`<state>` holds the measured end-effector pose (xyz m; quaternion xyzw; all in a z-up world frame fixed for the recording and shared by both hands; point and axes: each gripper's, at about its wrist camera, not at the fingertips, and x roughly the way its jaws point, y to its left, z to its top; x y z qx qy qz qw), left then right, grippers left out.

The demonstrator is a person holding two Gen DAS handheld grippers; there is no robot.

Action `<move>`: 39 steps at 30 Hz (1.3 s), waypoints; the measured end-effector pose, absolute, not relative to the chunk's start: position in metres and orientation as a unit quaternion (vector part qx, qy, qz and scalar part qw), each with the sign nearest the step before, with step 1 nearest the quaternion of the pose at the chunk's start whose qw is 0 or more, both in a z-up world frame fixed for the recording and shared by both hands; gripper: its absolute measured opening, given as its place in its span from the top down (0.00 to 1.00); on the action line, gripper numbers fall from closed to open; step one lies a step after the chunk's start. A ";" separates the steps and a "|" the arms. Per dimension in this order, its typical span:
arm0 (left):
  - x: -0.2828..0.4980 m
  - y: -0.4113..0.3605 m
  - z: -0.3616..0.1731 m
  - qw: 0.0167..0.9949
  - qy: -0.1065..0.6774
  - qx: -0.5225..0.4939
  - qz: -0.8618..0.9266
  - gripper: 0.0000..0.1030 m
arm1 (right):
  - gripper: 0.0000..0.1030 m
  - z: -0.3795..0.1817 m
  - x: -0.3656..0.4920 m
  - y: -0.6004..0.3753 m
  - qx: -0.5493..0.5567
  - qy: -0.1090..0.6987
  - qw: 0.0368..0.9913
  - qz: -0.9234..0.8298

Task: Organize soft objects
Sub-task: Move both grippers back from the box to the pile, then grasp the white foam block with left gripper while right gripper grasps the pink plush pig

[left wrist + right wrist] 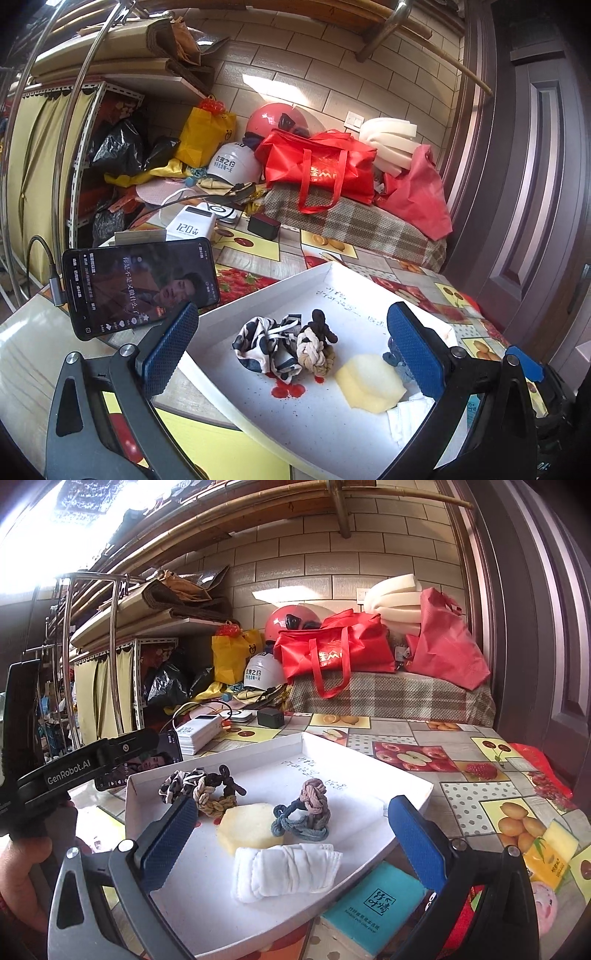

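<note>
- Your left gripper [291, 349] has its fingers spread wide, empty, above the white tray [332, 435].
- Your right gripper [291, 830] is likewise wide and empty.
- The folded white cloth [284, 871] lies at lower centre, the yellow sponge [251, 829] just behind it.

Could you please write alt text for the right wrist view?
The open right gripper hovers over a white tray holding a folded white cloth, a yellow sponge, a blue-and-pink knotted rope and other knotted fabrics. The tray sits on a fruit-print tablecloth.
</note>
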<state>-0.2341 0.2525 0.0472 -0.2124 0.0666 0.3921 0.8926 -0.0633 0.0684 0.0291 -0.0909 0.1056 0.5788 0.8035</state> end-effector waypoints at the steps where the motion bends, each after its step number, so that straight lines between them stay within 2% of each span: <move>1: -0.231 0.248 0.048 0.895 0.073 -0.206 0.389 0.00 | 0.00 0.029 -0.064 0.064 -0.090 0.106 0.802 0.581; 8: -0.210 0.205 0.053 0.917 0.109 -0.131 0.361 0.00 | 0.00 0.028 -0.050 0.027 -0.093 0.117 0.802 0.579; 13: -0.182 0.160 0.053 0.937 0.152 -0.044 0.310 0.00 | 0.00 0.030 -0.008 -0.016 -0.079 0.119 0.836 0.530; 20: -0.146 0.105 0.051 0.963 0.201 -0.034 0.178 0.00 | 0.00 0.027 0.076 -0.075 -0.066 0.165 0.872 0.457; 24: -0.109 0.075 0.044 0.957 0.266 -0.051 0.107 0.00 | 0.00 0.026 0.101 -0.099 -0.055 0.180 0.883 0.429; 28: -0.070 0.057 0.034 0.937 0.327 -0.085 0.090 0.01 | 0.00 0.023 0.110 -0.102 -0.040 0.198 0.881 0.427; 34: -0.032 0.033 0.019 0.917 0.382 -0.091 0.073 0.01 | 0.00 0.023 0.088 -0.087 -0.104 0.167 0.875 0.443; 36: -0.025 0.030 0.013 0.909 0.402 -0.085 0.073 0.09 | 0.00 0.022 0.084 -0.082 -0.120 0.163 0.870 0.449; 37: -0.025 0.032 0.011 0.906 0.407 -0.093 0.070 0.21 | 0.00 0.022 0.084 -0.080 -0.124 0.163 0.865 0.458; 38: -0.026 0.036 0.010 0.904 0.410 -0.099 0.069 0.28 | 0.00 0.022 0.083 -0.079 -0.127 0.165 0.858 0.469; 39: -0.029 0.039 0.008 0.903 0.412 -0.099 0.067 0.31 | 0.00 0.021 0.082 -0.077 -0.130 0.169 0.849 0.483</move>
